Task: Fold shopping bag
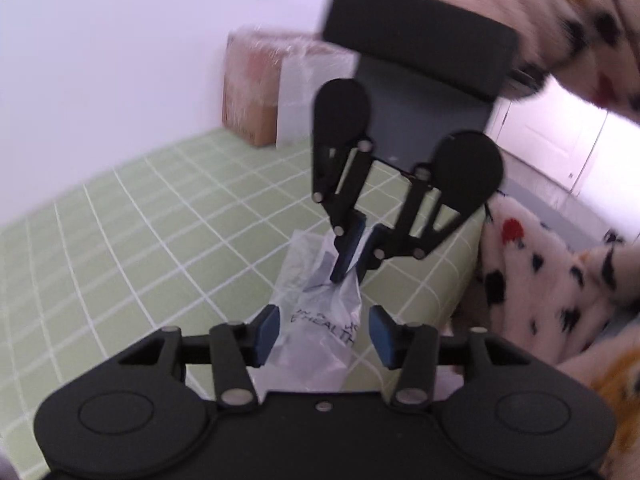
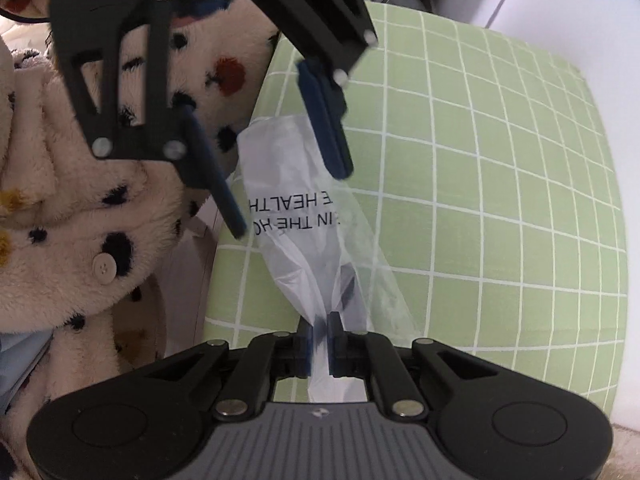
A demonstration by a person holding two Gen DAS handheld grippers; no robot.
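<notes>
Right gripper (image 2: pixel 319 334) fingers clamped on shopping bag (image 2: pixel 304 216); left gripper (image 1: pixel 323 334) fingers apart.
Bag, lengthwise folded, hangs at frame centre above green checked tabletop (image 2: pixel 500 200); left fingers straddle it without pressing.

Green checked surface (image 1: pixel 132 216): open to the left; wrapped cardboard box (image 1: pixel 256 88) at far wall; fleece garment (image 1: pixel 544 280) crowding right edge.
</notes>
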